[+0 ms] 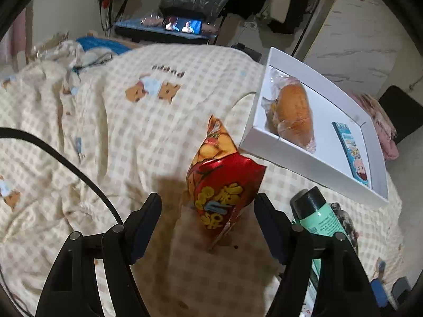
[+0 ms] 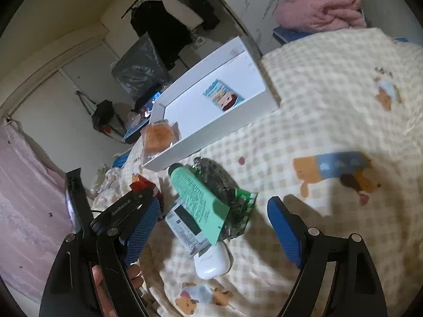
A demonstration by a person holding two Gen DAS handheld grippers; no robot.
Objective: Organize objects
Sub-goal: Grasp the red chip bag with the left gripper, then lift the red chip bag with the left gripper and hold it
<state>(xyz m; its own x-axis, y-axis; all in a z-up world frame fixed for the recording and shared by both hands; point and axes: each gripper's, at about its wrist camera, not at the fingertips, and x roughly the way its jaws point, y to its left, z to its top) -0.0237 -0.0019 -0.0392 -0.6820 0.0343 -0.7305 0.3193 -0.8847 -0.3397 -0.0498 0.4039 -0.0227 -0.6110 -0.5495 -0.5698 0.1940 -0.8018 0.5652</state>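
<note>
Snack bag (image 1: 224, 182) stands upright on the bed (image 1: 119, 132) between the released left tongs (image 1: 208, 211), framed for a grab. Right tongs (image 2: 214, 224) gape, empty, over green tube (image 2: 198, 198). Farther, white box (image 1: 290, 158) at the bed's edge collects bread (image 1: 293, 116).

white box (image 1: 296, 60): 1 | wrapped bun (image 1: 293, 113): 1 | cartoon card pack (image 1: 351, 153): 1 | red snack bag (image 1: 224, 182): 1 | green tube (image 2: 198, 200): 1 | dark snack packet (image 2: 224, 182): 1 | white case (image 2: 211, 261): 1 | labelled packet (image 2: 185, 227): 1
</note>
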